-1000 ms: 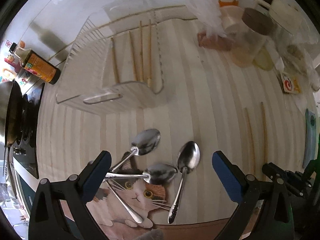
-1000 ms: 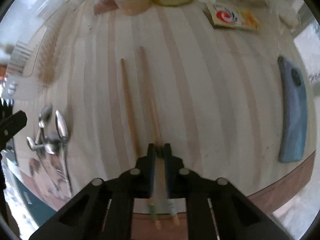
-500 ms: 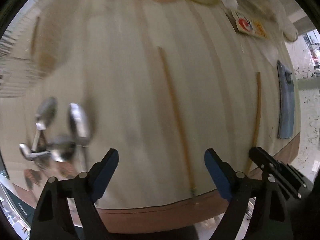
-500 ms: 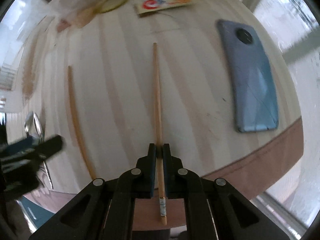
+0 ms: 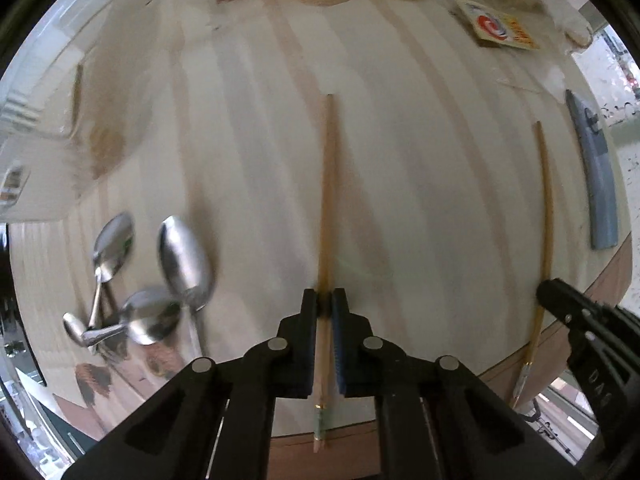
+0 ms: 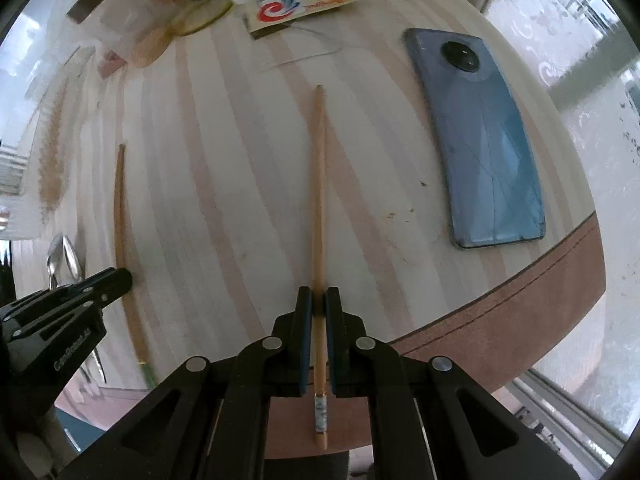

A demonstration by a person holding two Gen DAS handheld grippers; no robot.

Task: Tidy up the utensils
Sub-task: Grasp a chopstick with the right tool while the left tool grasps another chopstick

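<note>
Each tool, left (image 5: 325, 300) and right (image 6: 319, 300), is clamped on 1 chopstick (image 5: 327, 200) (image 6: 318, 200); held near the end at the table's (image 6: 240, 160) near edge, either could pivot and slip when lifted.

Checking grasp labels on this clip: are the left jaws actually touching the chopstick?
Touching. In the left wrist view the left gripper has its jaws closed on the chopstick, with no gap showing on either side.

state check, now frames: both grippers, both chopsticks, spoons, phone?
left gripper: shut on left chopstick
right gripper: shut on right chopstick
left chopstick: clamped near its decorated end, tip pointing away over the table
right chopstick: clamped the same way
spoons: three, loose in an overlapping pile, untouched
phone: face down, flat, near the table edge
</note>
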